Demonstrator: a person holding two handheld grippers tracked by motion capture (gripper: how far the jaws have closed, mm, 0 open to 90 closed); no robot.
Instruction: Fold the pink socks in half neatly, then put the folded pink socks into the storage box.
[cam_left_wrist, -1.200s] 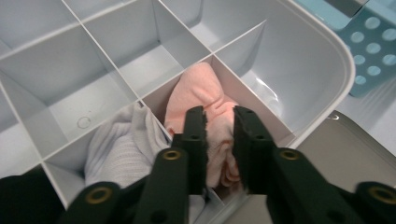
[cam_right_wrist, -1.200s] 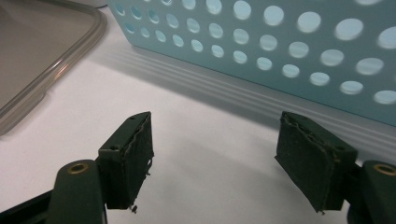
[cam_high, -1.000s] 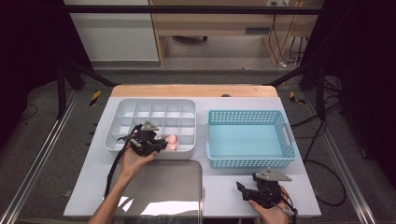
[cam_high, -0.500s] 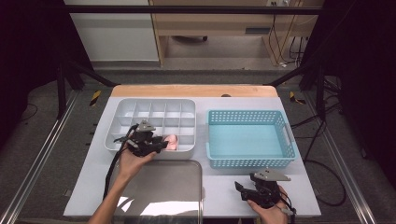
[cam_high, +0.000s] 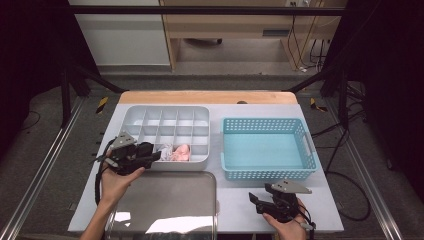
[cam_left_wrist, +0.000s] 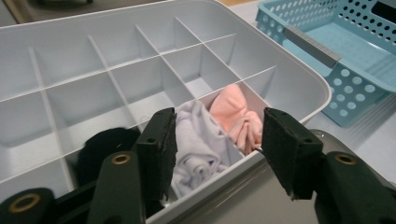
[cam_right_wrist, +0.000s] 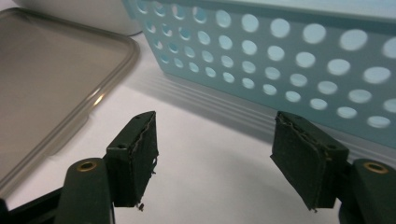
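Observation:
A white divided tray (cam_high: 165, 120) holds a pale lavender cloth (cam_high: 164, 151) and a pink cloth (cam_high: 183, 151) in neighbouring front-row compartments. In the left gripper view the lavender cloth (cam_left_wrist: 196, 144) and the pink cloth (cam_left_wrist: 236, 116) lie beyond the jaws. A dark rolled item (cam_left_wrist: 105, 142) fills the compartment to their left. My left gripper (cam_high: 152, 156) hangs at the tray's front left edge. Its jaws have just been opening and the left gripper (cam_left_wrist: 217, 140) is open with nothing pressed between them. My right gripper (cam_high: 254, 202) rests open on the table, and the right gripper (cam_right_wrist: 215, 149) faces the basket wall.
A light blue perforated basket (cam_high: 267, 172) stands right of the tray, its side wall (cam_right_wrist: 280, 56) close ahead of the right gripper. A grey translucent lid (cam_high: 165, 200) lies flat in front of the tray, also seen as the lid (cam_right_wrist: 51, 79).
The left gripper has pulled back to the left, away from the tray's front row, and its jaws have opened. The lavender cloth now lies uncovered beside the pink one. The right gripper has not moved.

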